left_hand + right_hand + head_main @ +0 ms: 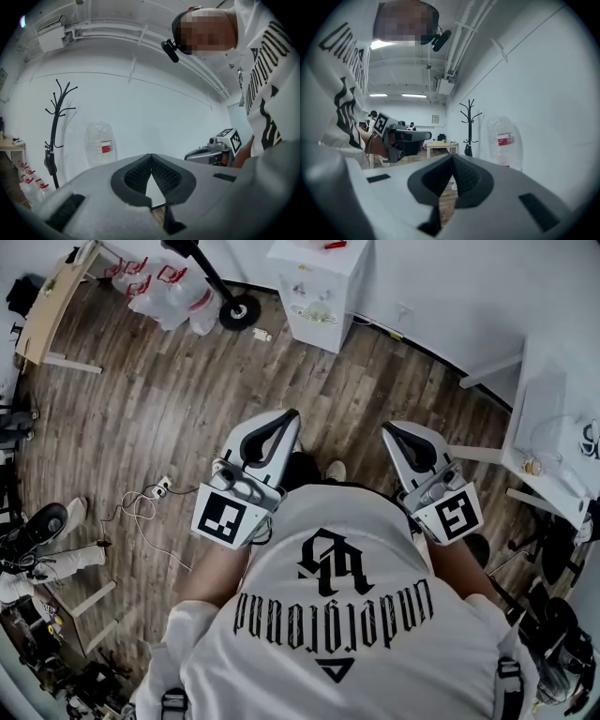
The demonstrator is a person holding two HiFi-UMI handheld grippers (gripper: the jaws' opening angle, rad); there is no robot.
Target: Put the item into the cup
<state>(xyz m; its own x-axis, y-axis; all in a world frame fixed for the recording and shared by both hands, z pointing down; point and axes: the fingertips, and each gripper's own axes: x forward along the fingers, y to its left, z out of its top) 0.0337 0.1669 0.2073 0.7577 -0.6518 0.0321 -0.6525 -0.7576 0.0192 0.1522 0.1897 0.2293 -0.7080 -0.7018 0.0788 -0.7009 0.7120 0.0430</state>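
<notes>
The 2 tongs are clenched on nothing: left tongs (287,418) and right tongs (391,431) point level over the wooden floor (141,409). No item or cup shows in any view, so the whole task seems left to do.

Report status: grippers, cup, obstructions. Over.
Left hand-held gripper shut, empty. Right hand-held gripper shut, empty. No cup or item in view. Wood floor and water jug ahead.

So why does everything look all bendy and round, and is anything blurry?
Head view: the wide lens bends the wooden floor outward. Left gripper view: black round corners, ceiling pipes bow, the water bottle looks hazy. Right gripper view: same round rim, ceiling lights glare a little.
</notes>
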